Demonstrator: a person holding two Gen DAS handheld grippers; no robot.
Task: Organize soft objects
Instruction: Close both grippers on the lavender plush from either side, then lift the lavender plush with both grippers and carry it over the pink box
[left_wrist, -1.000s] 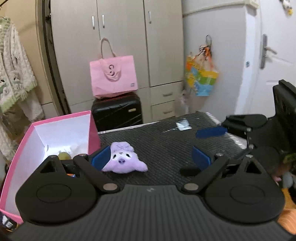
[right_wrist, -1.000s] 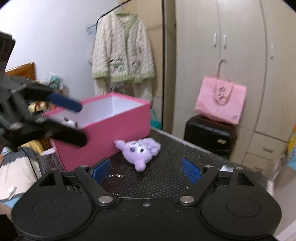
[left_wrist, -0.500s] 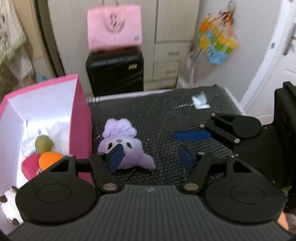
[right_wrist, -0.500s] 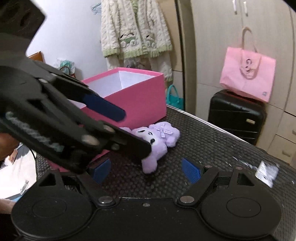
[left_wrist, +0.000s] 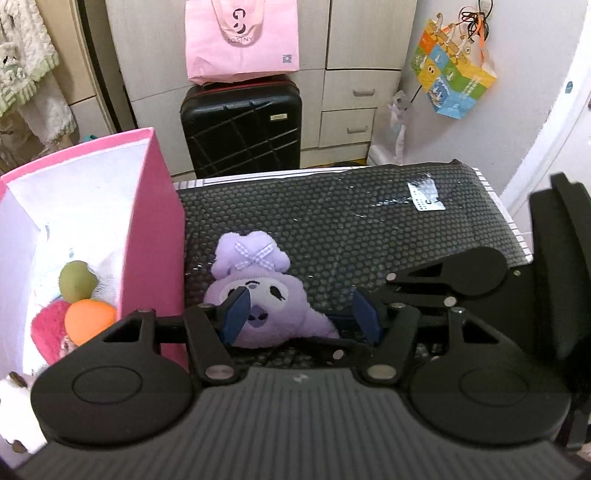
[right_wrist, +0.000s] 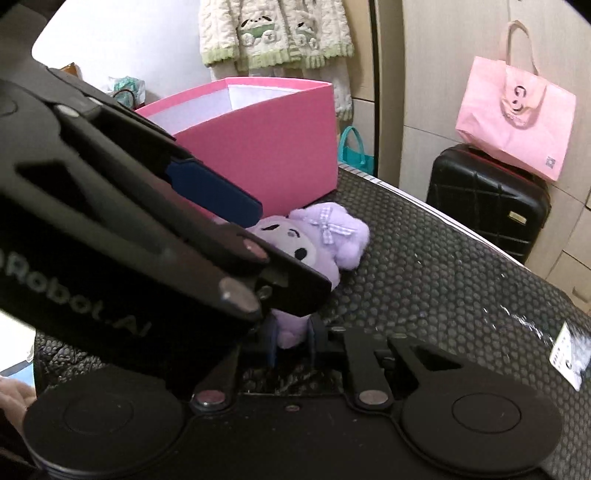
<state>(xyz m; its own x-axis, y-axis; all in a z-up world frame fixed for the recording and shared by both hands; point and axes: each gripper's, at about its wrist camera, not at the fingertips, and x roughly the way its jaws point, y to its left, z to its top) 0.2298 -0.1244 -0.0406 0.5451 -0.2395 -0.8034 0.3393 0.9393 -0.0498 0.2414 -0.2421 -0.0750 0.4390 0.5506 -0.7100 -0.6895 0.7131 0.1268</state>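
Left wrist view: close above its tool (left_wrist: 301, 314), angled down at the table (left_wrist: 369, 229), facing the wardrobe. Right wrist view: low, close, from the other side. Both share the purple plush (left_wrist: 266, 295) (right_wrist: 314, 247), pink box (left_wrist: 155, 221) (right_wrist: 266, 147), suitcase (left_wrist: 240, 125) (right_wrist: 487, 199).

A desk (left_wrist: 369, 229) covered in black bubble-textured matting carries a purple plush toy (left_wrist: 258, 288) lying just beside a pink box (left_wrist: 155, 206) at its left side, and a small white label (left_wrist: 424, 194) near the far right corner.
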